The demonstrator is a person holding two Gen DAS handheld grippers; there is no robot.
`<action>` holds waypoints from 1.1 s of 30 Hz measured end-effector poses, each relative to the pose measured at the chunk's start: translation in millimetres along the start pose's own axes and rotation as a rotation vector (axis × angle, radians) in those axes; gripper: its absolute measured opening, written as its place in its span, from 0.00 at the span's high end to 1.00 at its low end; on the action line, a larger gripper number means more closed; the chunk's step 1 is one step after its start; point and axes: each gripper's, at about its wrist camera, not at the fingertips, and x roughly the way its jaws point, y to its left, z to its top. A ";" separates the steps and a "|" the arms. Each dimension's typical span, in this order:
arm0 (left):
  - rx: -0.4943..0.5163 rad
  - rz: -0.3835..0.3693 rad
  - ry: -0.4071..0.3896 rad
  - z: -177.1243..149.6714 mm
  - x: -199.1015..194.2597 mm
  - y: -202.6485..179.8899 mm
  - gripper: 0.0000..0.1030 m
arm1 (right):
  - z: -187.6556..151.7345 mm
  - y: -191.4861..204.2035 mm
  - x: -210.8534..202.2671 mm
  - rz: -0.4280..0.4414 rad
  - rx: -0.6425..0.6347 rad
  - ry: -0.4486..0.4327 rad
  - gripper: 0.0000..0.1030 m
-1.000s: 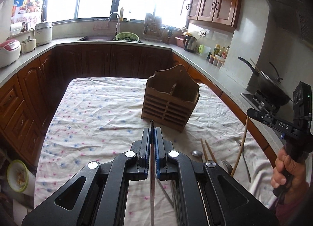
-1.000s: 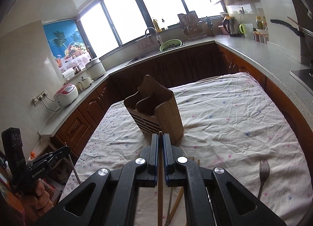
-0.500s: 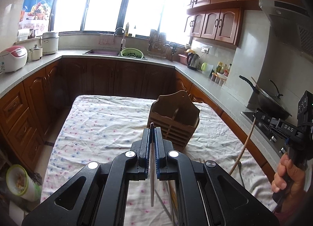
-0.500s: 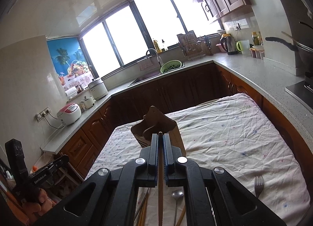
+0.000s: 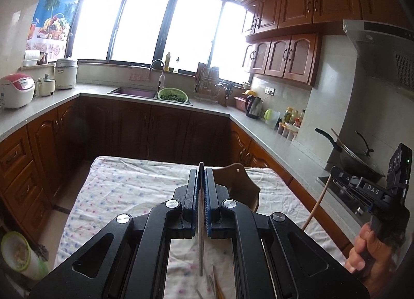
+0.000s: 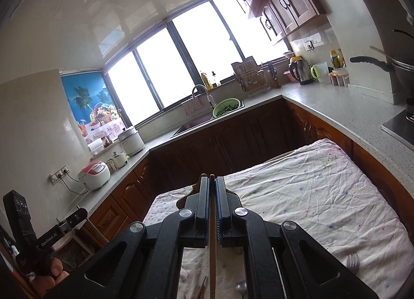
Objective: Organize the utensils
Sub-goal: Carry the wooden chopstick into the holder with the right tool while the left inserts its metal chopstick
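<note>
The left gripper is clamping a thin grey chopstick between its blue pads; the stick is hanging lengthwise through the jaws, its lower end clear of the table. The right gripper is clamping a wooden chopstick in the same manner, jaws pressed against the shaft with no visible gap.

Handling: both sticks are judged to be light, stiff and narrow. The grey one looks smooth and is likely to slide or pivot in the pads if grip pressure drops. Holding near mid-shaft, as here, is limiting swing; a hold nearer one end would let the stick tilt during insertion.

The wooden utensil holder is standing on the table just beyond both grippers, mostly hidden behind the jaws in both views. Its compartments are not visible.

Surface: the table is carrying a wrinkled floral tablecloth, soft and liable to bunch. A fork, a spoon and further chopsticks are lying on it near the grippers.

Room: a kitchen with wooden cabinets, a grey countertop and bright windows.
</note>
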 end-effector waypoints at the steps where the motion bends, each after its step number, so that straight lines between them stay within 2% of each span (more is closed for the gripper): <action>1: -0.002 -0.001 -0.010 4.9 3.4 -0.5 0.97 | 3.7 0.9 2.3 0.001 0.002 -0.013 0.96; 11: -0.010 -0.008 -0.132 62.4 43.6 -11.4 0.97 | 49.3 10.2 24.2 -0.010 0.008 -0.182 0.96; 17: -0.021 0.017 -0.160 75.5 88.1 -15.0 0.97 | 66.2 15.8 47.6 -0.022 -0.027 -0.261 0.96; 21: -0.046 0.032 -0.133 64.6 124.8 -10.8 0.97 | 62.1 16.0 72.9 -0.043 -0.068 -0.258 0.96; 26: -0.082 0.067 -0.080 35.1 162.4 -0.3 0.97 | 35.9 4.7 103.2 -0.058 -0.070 -0.220 0.96; 33: -0.086 0.067 -0.010 6.7 192.5 -0.2 0.97 | 8.6 -10.1 122.3 -0.063 -0.054 -0.191 0.96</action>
